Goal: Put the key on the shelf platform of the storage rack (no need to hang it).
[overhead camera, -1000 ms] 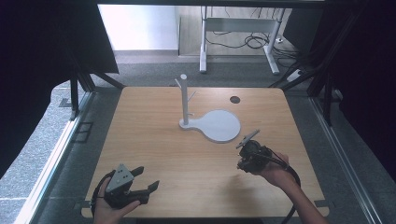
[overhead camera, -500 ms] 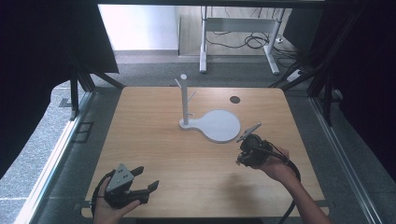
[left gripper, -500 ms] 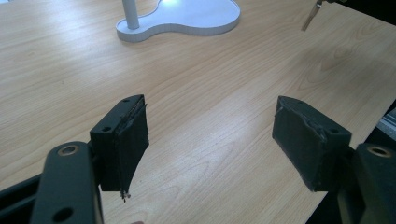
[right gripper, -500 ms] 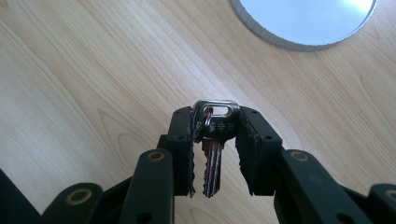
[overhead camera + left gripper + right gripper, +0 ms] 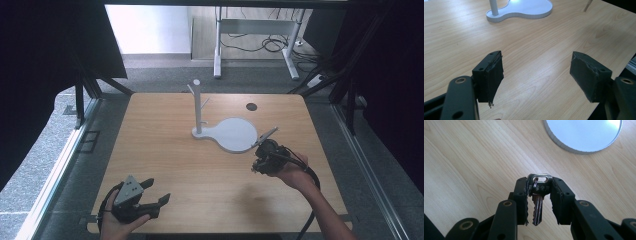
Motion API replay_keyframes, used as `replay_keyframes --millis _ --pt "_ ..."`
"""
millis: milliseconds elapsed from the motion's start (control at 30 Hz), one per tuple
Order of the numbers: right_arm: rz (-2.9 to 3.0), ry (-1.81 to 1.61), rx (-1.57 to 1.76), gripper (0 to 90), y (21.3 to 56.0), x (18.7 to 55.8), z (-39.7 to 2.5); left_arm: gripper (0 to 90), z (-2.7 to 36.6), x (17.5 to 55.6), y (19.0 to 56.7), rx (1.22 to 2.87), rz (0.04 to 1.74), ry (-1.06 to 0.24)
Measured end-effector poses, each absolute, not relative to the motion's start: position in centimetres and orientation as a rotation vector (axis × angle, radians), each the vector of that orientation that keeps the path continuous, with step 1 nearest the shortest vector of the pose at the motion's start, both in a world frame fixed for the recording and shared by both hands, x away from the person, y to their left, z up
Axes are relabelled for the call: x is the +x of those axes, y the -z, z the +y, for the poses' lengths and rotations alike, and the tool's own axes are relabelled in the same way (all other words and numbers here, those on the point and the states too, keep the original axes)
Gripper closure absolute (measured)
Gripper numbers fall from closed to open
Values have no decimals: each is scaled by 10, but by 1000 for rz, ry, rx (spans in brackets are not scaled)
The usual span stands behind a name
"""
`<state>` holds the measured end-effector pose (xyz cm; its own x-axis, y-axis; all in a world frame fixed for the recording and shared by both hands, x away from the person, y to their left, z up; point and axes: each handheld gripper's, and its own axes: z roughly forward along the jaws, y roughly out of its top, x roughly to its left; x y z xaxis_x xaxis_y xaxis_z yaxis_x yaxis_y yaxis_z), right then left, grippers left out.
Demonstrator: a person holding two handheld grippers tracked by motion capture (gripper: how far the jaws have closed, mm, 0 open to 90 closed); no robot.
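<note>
Right gripper (image 5: 539,195) clamped on keys (image 5: 538,195), head pinched between jaws, blades pointing back toward hand, held above bench (image 5: 165,150) just beside round edge of white stand base (image 5: 235,134). Left gripper (image 5: 536,75) jaws wide apart, nothing between, near front-left bench corner.
</note>
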<state>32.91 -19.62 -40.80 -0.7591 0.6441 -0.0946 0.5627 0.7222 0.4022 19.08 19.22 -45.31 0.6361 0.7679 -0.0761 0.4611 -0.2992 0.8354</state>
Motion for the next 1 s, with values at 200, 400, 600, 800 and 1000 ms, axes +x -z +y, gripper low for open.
replay_keyframes --millis 200,400,600,800,1000 --pt "2710 -529 964 678 405 337 -195 270 193 190 453 1950 967 -428" --pt "2712 -528 977 678 401 347 -193 270 192 189 450 1947 959 -433" --pt "2717 -531 989 678 398 359 -190 270 192 189 451 1948 961 -433" --pt "2719 -542 1008 678 396 372 -187 270 191 189 452 1953 957 -429" --pt "2721 -559 1030 678 395 386 -183 269 191 189 451 1949 955 -431"
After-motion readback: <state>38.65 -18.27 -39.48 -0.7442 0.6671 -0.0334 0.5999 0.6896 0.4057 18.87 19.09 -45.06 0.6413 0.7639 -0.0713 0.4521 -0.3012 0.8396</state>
